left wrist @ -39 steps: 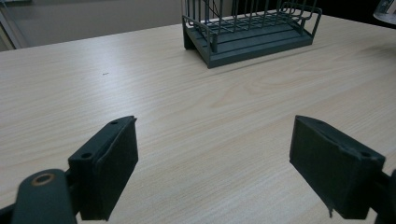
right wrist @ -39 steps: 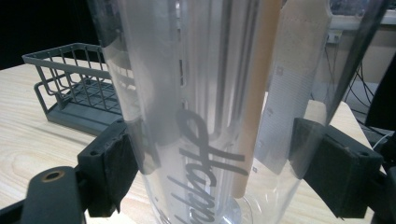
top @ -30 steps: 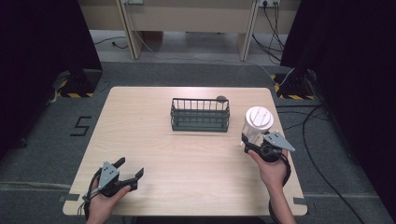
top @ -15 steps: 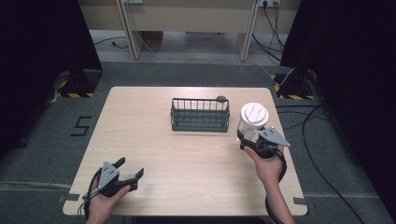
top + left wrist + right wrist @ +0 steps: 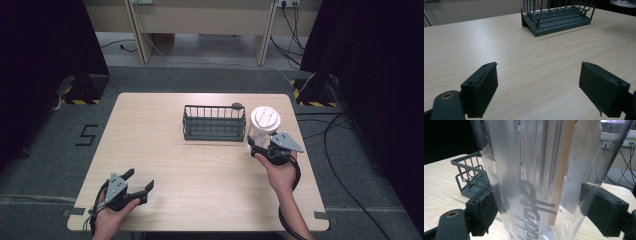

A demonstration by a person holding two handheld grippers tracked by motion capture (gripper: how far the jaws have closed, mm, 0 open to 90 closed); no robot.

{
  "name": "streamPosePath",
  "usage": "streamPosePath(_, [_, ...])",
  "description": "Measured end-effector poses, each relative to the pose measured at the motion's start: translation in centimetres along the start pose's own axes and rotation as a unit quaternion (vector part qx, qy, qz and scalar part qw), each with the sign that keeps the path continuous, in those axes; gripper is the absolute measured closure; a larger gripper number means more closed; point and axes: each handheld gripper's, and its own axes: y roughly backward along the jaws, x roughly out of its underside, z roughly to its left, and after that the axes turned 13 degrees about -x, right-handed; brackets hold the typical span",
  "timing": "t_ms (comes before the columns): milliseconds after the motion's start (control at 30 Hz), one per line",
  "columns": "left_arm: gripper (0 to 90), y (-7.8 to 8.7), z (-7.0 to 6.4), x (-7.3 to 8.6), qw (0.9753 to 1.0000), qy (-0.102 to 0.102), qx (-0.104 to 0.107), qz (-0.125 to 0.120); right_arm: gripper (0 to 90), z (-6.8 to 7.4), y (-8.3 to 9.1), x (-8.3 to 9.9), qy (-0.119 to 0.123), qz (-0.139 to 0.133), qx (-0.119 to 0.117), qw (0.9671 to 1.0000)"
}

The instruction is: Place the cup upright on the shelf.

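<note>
At the near left corner of the table (image 5: 200, 185), the left gripper (image 5: 141, 184) rests in the person's left hand (image 5: 107, 220), just where it lay a second ago, its jaws spread wide with only bare wood between them. Farther in on the right, the right gripper (image 5: 256, 145) has its jaws either side of a clear plastic cup (image 5: 263, 125) with a white lid, closed in against its wall and holding it. The right gripper view shows the cup (image 5: 536, 180) between the two black pads, with dark lettering on it. Against the earlier frames, cup and gripper have shifted a little leftward, closer to the dark wire basket (image 5: 214, 123) at mid-table. The cup now stands just beside the basket's right end; whether it touches cannot be told.
</note>
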Motion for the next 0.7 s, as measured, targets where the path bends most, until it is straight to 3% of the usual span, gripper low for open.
streamPosePath(700, [15.0,0.0,0.0,0.0,1.0,-0.001,0.001,0.001,18.5,0.7,-1.5,-1.5,0.008,-0.005,-0.006,0.9999])
